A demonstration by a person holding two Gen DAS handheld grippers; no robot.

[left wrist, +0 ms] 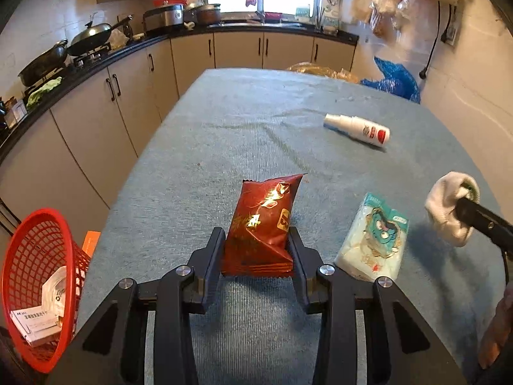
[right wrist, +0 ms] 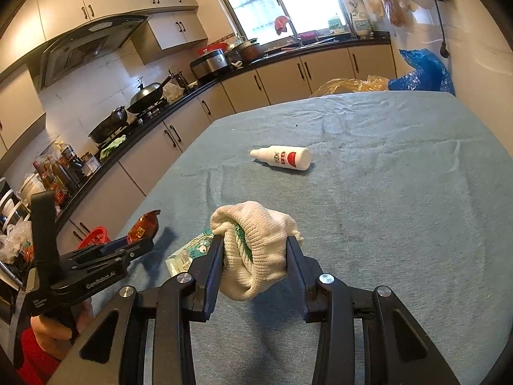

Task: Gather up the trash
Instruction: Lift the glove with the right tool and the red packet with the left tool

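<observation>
A dark red snack bag [left wrist: 263, 218] stands between the pads of my left gripper [left wrist: 256, 231], which is shut on its lower half. In the right wrist view the same bag [right wrist: 146, 224] juts up from the left gripper [right wrist: 141, 245] at the left. My right gripper [right wrist: 255, 240] is shut on a balled-up white knit glove [right wrist: 256, 221] with some green inside, held just above the blue tablecloth [right wrist: 384, 208]. From the left wrist, that glove [left wrist: 449, 211] hangs at the right edge. A tissue pack [left wrist: 375, 237] lies flat between the two grippers.
A white spray bottle [left wrist: 357, 128] lies on its side farther up the table. A red mesh basket [left wrist: 38, 276] holding paper boxes stands off the table's left edge. Kitchen counters with pans run along the left and far sides. Blue and yellow plastic bags sit behind the table.
</observation>
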